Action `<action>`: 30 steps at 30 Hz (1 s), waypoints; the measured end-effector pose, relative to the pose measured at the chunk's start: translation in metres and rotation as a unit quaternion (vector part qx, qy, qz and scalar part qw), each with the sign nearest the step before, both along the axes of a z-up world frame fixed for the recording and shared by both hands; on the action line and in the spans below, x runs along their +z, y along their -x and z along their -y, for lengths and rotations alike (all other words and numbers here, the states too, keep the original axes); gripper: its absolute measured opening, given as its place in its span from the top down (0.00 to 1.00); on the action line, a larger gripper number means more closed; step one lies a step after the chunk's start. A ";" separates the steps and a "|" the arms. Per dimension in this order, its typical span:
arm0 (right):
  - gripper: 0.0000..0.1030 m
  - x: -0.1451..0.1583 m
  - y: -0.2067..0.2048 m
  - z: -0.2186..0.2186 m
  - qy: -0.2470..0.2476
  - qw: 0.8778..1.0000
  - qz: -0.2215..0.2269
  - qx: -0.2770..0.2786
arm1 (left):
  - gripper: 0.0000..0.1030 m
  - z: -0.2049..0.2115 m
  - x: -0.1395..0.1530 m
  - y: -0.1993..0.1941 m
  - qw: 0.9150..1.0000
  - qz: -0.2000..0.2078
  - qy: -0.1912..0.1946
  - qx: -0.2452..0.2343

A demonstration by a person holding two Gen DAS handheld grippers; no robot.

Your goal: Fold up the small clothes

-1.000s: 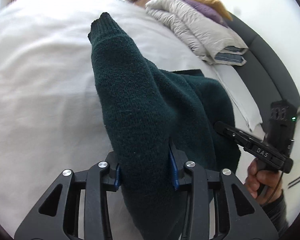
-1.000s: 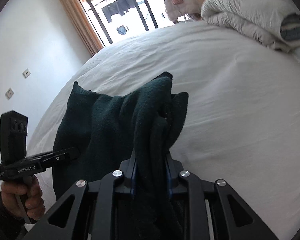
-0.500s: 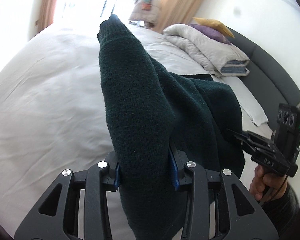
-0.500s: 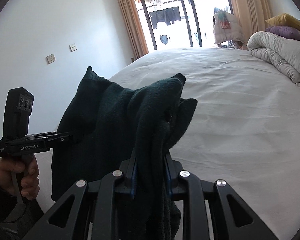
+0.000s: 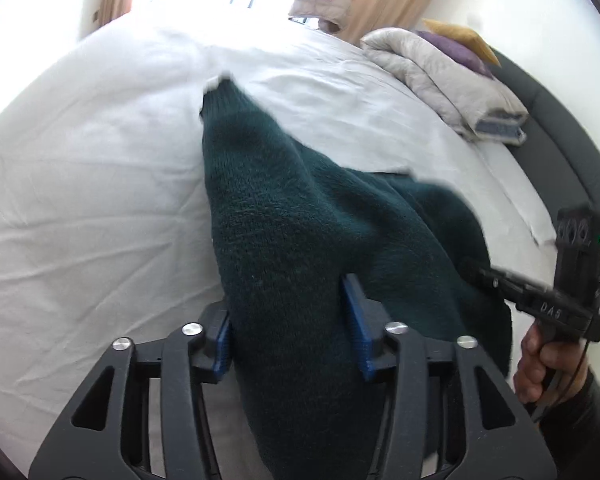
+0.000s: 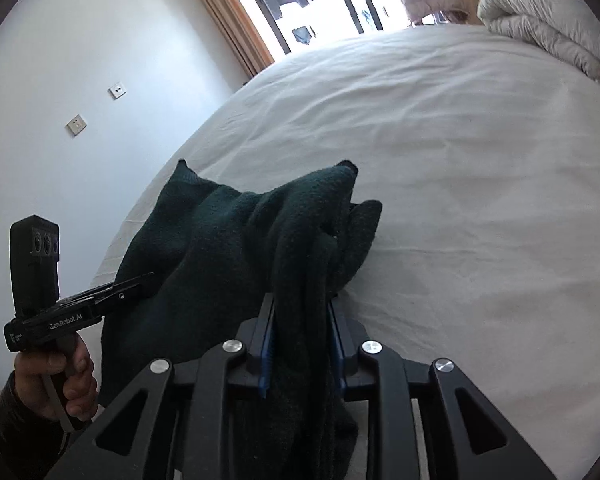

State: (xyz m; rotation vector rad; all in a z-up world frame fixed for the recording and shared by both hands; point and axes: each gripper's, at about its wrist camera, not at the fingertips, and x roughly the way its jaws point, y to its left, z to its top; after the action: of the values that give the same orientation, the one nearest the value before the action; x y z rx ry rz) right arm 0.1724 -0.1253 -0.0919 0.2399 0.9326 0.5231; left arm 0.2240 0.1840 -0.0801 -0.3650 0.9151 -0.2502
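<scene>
1. Left wrist view: the left gripper (image 5: pixel 290 328) is seen with its jaws opening; the dark green sweater (image 5: pixel 284 232) lies thick between the blue pads (image 5: pixel 358 328). A gap is seen at the right-hand pad, so the cloth is no longer squeezed there; the left-hand pad is touched by knit.
2. A sleeve of the sweater is stretched ahead of the left gripper, its cuff (image 5: pixel 220 92) lying on the white bed (image 5: pixel 80 184) well forward of the fingertips.
3. To the right of the left gripper, the rest of the sweater is draped toward the right gripper (image 5: pixel 470 270), which is held by a hand (image 5: pixel 546 364).
4. Far ahead and to the right, a folded grey duvet (image 5: pixel 440 76) with a purple and a yellow cushion is noted beside a dark headboard (image 5: pixel 560 140).
5. Right wrist view: the right gripper (image 6: pixel 300 340) is seen with its jaws opening a little; bunched sweater (image 6: pixel 220 248) fabric fills the narrow space between the pads and is still touched on both sides.
6. To the left of the right gripper, the left gripper (image 6: pixel 144 282) is seen entering the cloth, held by a hand (image 6: pixel 56 380); its fingertips are hidden in the knit.
7. Ahead of the right gripper, bare white sheet is seen; a window (image 6: pixel 320 0) is noted beyond.
</scene>
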 end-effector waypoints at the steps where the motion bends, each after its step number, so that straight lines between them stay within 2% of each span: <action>1: 0.65 -0.008 -0.003 0.006 -0.015 1.000 -0.012 -0.004 | 0.41 -0.004 -0.005 0.000 1.000 0.001 0.009 0.005; 2: 0.52 -0.014 -0.003 0.011 -0.027 0.999 -0.017 -0.012 | 0.29 -0.006 -0.007 0.000 1.000 0.003 0.007 0.010; 3: 0.45 -0.020 -0.003 0.017 -0.036 0.999 -0.021 -0.021 | 0.23 -0.008 -0.010 0.000 1.000 0.008 0.003 0.015; 7: 0.43 -0.039 -0.002 0.038 -0.101 0.994 -0.021 -0.023 | 0.21 -0.014 -0.019 0.005 0.999 0.018 0.021 0.018; 10: 0.40 -0.037 0.003 0.040 -0.102 0.994 -0.013 -0.021 | 0.21 -0.020 -0.022 0.008 0.999 0.024 0.015 0.025; 12: 0.37 -0.035 0.009 0.046 -0.101 0.994 -0.008 -0.029 | 0.21 -0.022 -0.020 0.013 0.998 0.036 -0.004 0.041; 14: 0.32 -0.031 0.017 0.051 -0.092 0.995 -0.003 -0.041 | 0.21 -0.010 -0.004 0.027 0.995 0.063 -0.042 0.058; 16: 0.29 -0.024 0.032 0.056 -0.071 0.996 0.012 -0.057 | 0.20 0.001 0.017 0.044 0.986 0.101 -0.104 0.079; 17: 0.29 -0.020 0.038 0.060 -0.060 0.996 0.022 -0.065 | 0.19 0.008 0.028 0.057 0.977 0.124 -0.147 0.095; 19: 0.28 -0.009 0.055 0.061 -0.037 0.995 0.044 -0.078 | 0.12 0.019 0.046 0.078 0.961 0.160 -0.195 0.115; 20: 0.27 -0.002 0.063 0.061 -0.028 0.995 0.055 -0.082 | 0.03 0.026 0.056 0.093 0.950 0.187 -0.214 0.126; 21: 0.26 0.006 0.074 0.062 -0.015 0.993 0.072 -0.088 | 0.00 0.033 0.066 0.103 0.942 0.208 -0.228 0.134; 22: 0.23 0.014 0.083 0.061 -0.005 0.992 0.087 -0.091 | 0.00 0.040 0.073 0.115 0.932 0.230 -0.242 0.140; 23: 0.19 0.021 0.089 0.060 0.003 0.991 0.100 -0.093 | 0.00 0.050 0.082 0.129 0.919 0.252 -0.266 0.148; 25: 0.14 0.042 0.107 0.058 0.018 0.985 0.140 -0.104 | 0.00 0.063 0.098 0.143 0.901 0.270 -0.298 0.165; 27: 0.07 0.060 0.121 0.057 0.020 0.979 0.171 -0.113 | 0.00 0.074 0.115 0.158 0.889 0.284 -0.311 0.179; 28: 0.02 0.071 0.130 0.058 0.022 0.973 0.193 -0.121 | 0.00 0.076 0.123 0.164 0.886 0.290 -0.310 0.184; 29: 0.00 0.083 0.140 0.059 0.024 0.967 0.219 -0.129 | 0.00 0.079 0.131 0.169 0.886 0.293 -0.307 0.187; 30: 0.00 0.094 0.145 0.059 0.025 0.961 0.238 -0.136 | 0.00 0.082 0.141 0.173 0.889 0.293 -0.298 0.185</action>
State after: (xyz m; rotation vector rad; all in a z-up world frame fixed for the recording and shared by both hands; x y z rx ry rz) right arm 0.0270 -0.1840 0.0023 0.1802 0.4336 0.2820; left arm 0.0506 0.1018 0.0607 0.1192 0.2765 0.2712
